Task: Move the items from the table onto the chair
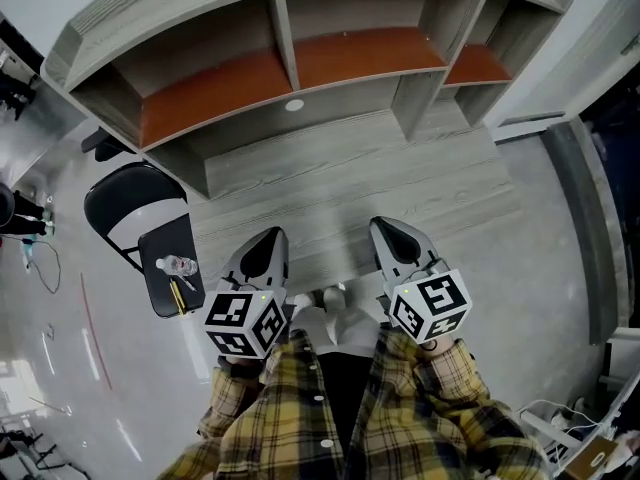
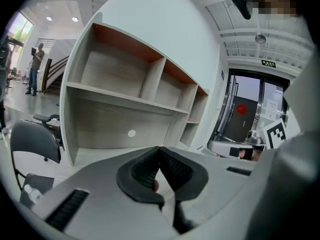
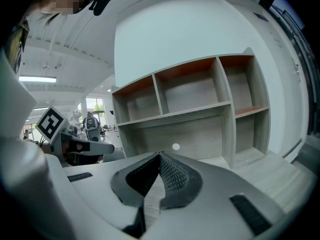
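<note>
Both the left gripper (image 1: pixel 270 234) and right gripper (image 1: pixel 386 227) are pressed together on nothing over the tabletop (image 1: pixel 330 183), while the bottle (image 1: pixel 180 265) lies on the chair (image 1: pixel 158 242) off to the left, nearer the left gripper.

bare table (image 1: pixel 330 183); chair (image 1: pixel 135 208) at left

Both items sit on the black chair (image 1: pixel 128 204), left of the grey desk (image 1: pixel 340 183).
A clear plastic bottle (image 1: pixel 180 265) lies on its side on the seat, a thin yellow stick (image 1: pixel 177 295) just nearer.
</note>
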